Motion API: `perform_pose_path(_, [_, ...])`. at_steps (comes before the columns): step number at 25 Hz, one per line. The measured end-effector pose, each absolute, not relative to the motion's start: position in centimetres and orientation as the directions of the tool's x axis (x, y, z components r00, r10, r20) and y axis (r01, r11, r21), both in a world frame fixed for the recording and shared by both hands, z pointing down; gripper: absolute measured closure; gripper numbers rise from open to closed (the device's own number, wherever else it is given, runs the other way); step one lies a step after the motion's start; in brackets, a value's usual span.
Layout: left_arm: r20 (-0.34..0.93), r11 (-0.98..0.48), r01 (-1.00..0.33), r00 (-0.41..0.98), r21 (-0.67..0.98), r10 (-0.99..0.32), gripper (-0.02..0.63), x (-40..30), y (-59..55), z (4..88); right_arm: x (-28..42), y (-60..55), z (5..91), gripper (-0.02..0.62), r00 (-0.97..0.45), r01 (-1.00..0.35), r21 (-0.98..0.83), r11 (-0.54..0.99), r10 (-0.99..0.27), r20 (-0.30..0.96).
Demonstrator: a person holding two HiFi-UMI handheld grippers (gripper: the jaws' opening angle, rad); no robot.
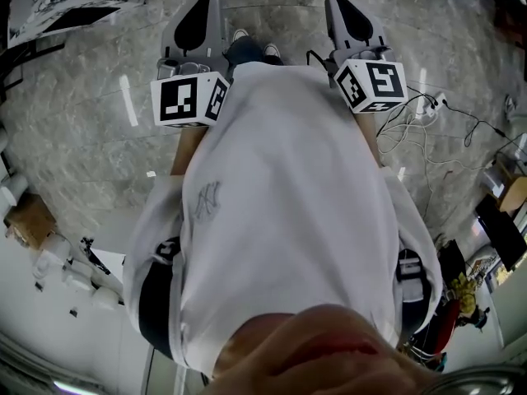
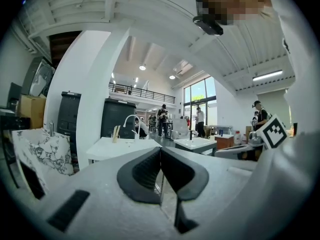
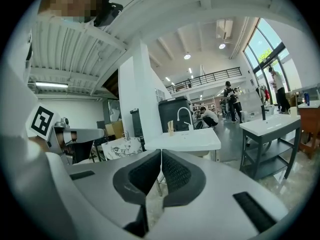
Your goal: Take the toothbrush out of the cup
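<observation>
A small cup [image 2: 116, 134] with pale upright sticks in it, which look like toothbrushes, stands on a white sink table [image 2: 107, 149] far ahead, beside a curved faucet [image 2: 129, 120]. The right gripper view shows the same cup [image 3: 170, 129] on that table [image 3: 192, 141]. My left gripper [image 2: 160, 151] is shut with nothing between its jaws. My right gripper [image 3: 161, 154] is also shut and empty. In the head view the left gripper [image 1: 200, 19] and the right gripper [image 1: 350, 15] are held level in front of the person's white shirt, above the marble floor and far from the cup.
White cables [image 1: 428, 113] lie on the floor at the right. A second white sink table [image 3: 270, 126] stands right of the first. A marble-patterned slab [image 2: 40, 149] leans at the left, a dark cabinet [image 2: 117, 116] stands behind the table, and people stand in the distance.
</observation>
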State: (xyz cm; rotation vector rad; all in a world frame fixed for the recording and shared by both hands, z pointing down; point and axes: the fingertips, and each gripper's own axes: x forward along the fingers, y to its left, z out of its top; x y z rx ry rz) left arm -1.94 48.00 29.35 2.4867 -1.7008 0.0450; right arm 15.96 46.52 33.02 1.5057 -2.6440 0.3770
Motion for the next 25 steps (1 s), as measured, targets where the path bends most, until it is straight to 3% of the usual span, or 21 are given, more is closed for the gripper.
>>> perform_pose_path(12, [0.139,-0.357,-0.923,0.376,0.141,-0.916,0.591,-4.8,41.7,31.6,15.2,41.4,35.1,0.58,-0.464,-0.885,-0.18,0.429,-0.846,0.263])
perform_pose_path(25, [0.086,-0.428,-0.893,0.442,0.141,-0.893,0.591,-11.0,28.0,29.2,9.0,29.5,33.4,0.58,-0.407,-0.913,-0.154,0.378,-0.871,0.276])
